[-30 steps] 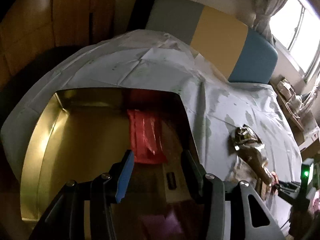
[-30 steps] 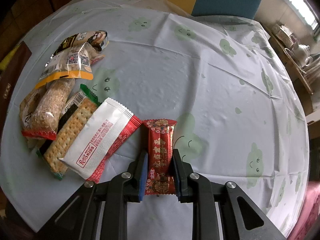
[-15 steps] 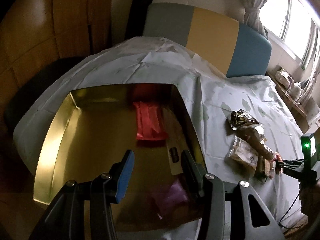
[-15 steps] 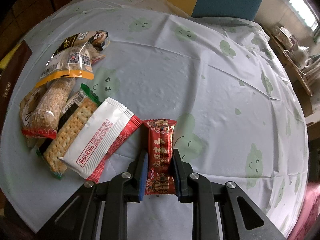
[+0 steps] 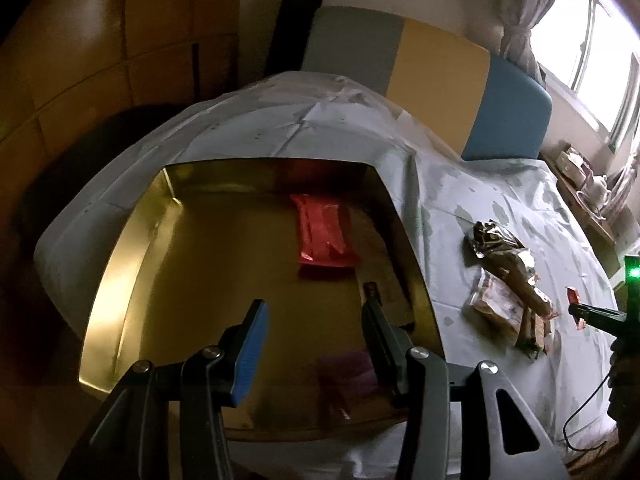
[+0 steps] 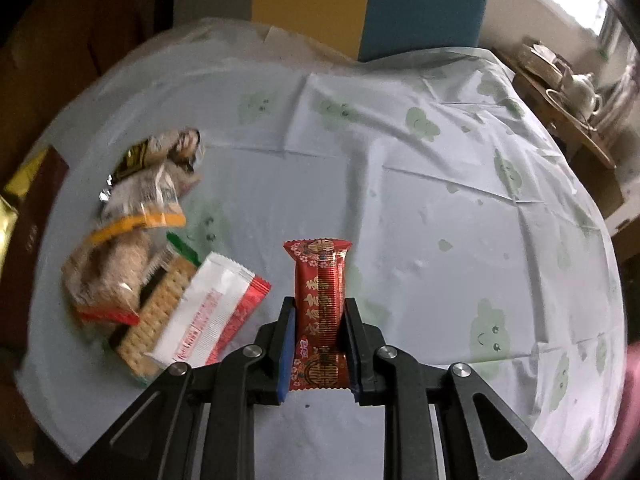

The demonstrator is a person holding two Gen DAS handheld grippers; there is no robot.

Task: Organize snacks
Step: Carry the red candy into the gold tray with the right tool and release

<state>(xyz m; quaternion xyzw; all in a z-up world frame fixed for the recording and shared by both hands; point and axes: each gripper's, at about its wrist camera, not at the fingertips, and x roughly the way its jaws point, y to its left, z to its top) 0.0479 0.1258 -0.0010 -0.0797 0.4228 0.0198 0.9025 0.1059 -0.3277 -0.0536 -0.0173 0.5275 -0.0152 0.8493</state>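
Red foil-wrapped snack bar with gold print (image 6: 320,300) sits clamped between the right gripper's (image 6: 319,312) pads, lifted clear of the pale cloud-print tablecloth (image 6: 440,200) — the left gripper (image 5: 314,312) hangs open and empty above the gold metal tray (image 5: 224,264)

The gold tin (image 5: 120,280) sits at the left edge of the table (image 6: 420,208). Most of its floor is bare; a red packet (image 5: 324,236) lies near its far right wall. A pile of snacks (image 6: 160,264) takes up the table's left side, just beside the tin. The middle and right of the table lie bare, with lots of room to pass. A padded bench (image 6: 420,4) stands behind the far edge.
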